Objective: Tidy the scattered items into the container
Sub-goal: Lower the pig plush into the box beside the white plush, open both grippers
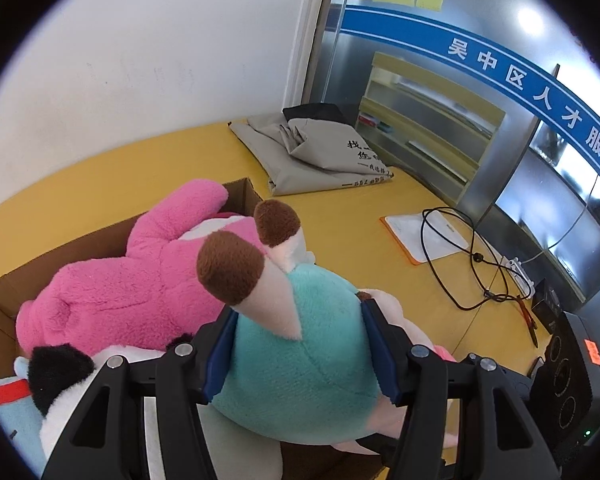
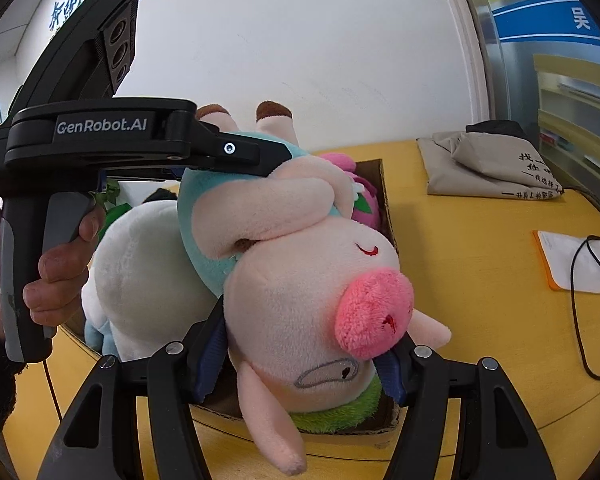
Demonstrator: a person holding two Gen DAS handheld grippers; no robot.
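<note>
A plush pig in a teal shirt [image 1: 300,360] hangs upside down over the cardboard box [image 1: 244,196], brown hooves up. My left gripper [image 1: 300,354] is shut on its teal body. My right gripper [image 2: 304,356] is shut on the pig's pale head [image 2: 300,304], by the pink snout. The left gripper [image 2: 236,156] also shows in the right wrist view, clamped on the teal body [image 2: 204,216]. In the box [image 2: 384,184] lie a pink plush [image 1: 132,280], a white and black plush [image 1: 68,392] and a light blue one [image 1: 12,404].
The box stands on a yellow table [image 1: 340,216]. Folded grey cloth [image 1: 320,156] lies at the back by the wall. An orange-edged clipboard with paper [image 1: 424,236], a black cable [image 1: 472,264] and black equipment [image 1: 572,372] are on the right.
</note>
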